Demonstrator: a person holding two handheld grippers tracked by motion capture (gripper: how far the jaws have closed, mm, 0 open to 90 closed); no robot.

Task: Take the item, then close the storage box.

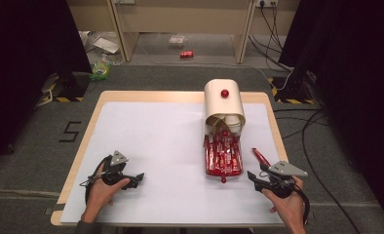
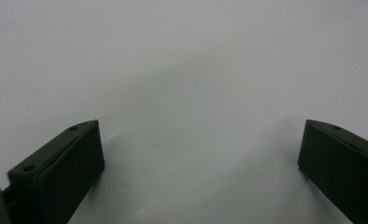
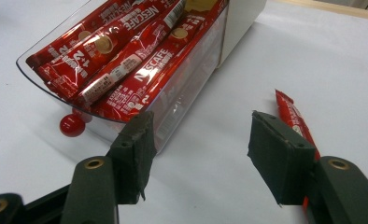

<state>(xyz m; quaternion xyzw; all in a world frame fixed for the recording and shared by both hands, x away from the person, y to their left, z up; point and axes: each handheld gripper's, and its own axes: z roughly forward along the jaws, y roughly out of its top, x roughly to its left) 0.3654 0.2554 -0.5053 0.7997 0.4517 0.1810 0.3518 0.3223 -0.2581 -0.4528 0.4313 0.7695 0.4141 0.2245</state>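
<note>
**Right gripper open beside a loose coffee stick, next to the full drawer**

On the white table [image 1: 146, 146] stands a cream box [image 1: 223, 102] with a rounded top and a red knob. Its clear plastic drawer [image 3: 182, 107] is pulled out toward the person and is packed with red coffee sticks [image 3: 126, 60] lying lengthwise, side by side. A small red knob [image 3: 71, 125] sits at the drawer's front, just above the table.

One loose coffee stick [image 1: 260, 157] lies flat on the table just to the right of the drawer, apart from it and slightly slanted. In the right gripper view it runs behind the right-hand jaw and is partly hidden by it.

The right gripper [image 3: 198, 154] is held low near the table's front edge, between the drawer and the loose stick. Its jaws stand wide apart with nothing between them; one jaw is close against the drawer's clear side wall, and whether it touches cannot be told.

The left gripper [image 1: 137, 179] rests in the person's left hand at the near left of the table, well apart from the drawer. In its own view its jaws are spread wide over bare white table, holding nothing.
</note>
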